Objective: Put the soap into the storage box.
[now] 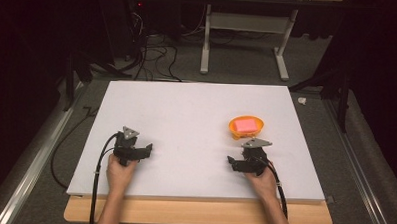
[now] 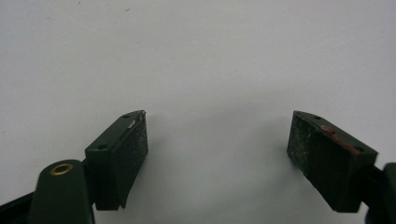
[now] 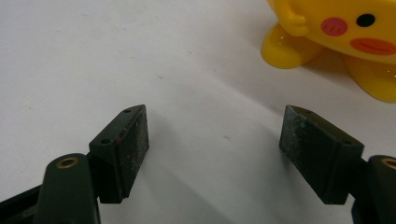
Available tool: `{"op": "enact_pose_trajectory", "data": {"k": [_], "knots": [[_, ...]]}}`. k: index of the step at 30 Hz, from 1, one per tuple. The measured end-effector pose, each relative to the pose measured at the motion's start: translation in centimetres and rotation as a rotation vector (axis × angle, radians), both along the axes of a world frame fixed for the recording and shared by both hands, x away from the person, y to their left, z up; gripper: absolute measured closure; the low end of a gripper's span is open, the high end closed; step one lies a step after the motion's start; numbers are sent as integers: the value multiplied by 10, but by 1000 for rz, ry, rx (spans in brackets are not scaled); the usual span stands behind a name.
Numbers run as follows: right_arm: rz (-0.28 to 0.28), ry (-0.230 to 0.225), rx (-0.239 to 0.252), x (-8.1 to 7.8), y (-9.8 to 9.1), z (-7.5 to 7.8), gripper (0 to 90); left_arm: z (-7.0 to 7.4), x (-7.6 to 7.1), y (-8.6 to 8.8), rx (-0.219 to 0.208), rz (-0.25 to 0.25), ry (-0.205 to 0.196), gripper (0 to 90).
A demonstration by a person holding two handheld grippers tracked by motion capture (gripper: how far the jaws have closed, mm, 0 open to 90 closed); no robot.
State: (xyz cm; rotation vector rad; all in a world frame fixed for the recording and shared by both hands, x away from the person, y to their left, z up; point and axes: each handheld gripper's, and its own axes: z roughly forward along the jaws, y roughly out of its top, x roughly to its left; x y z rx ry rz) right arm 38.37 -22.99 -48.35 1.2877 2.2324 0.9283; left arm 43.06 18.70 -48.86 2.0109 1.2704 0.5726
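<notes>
An orange-yellow duck-shaped bowl stands on the white table right of centre, with a pink block lying inside it. In the right gripper view the bowl shows its duck face and feet at the upper right. My right gripper rests on the table just in front of the bowl, open, with nothing between its jaws. My left gripper rests near the front left of the table, also open and empty.
The white board lies on a wooden table whose front edge runs along the bottom. Cables trail from both grippers toward the person. Beyond the table are grey carpet, a white table frame and loose cables.
</notes>
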Motion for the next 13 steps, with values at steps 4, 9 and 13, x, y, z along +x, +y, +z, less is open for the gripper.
{"op": "enact_pose_trajectory", "data": {"k": [4, 9, 13], "knots": [[0, 0, 0, 0, 0, 0, 244, 0, 0, 0, -1, 0, 1, 208], [0, 0, 0, 0, 0, 0, 243, 0, 0, 1, -7, -3, 8, 210], [3, 2, 2, 0, 0, 0, 235, 0, 1, 1, -7, -4, 10, 213]]}}
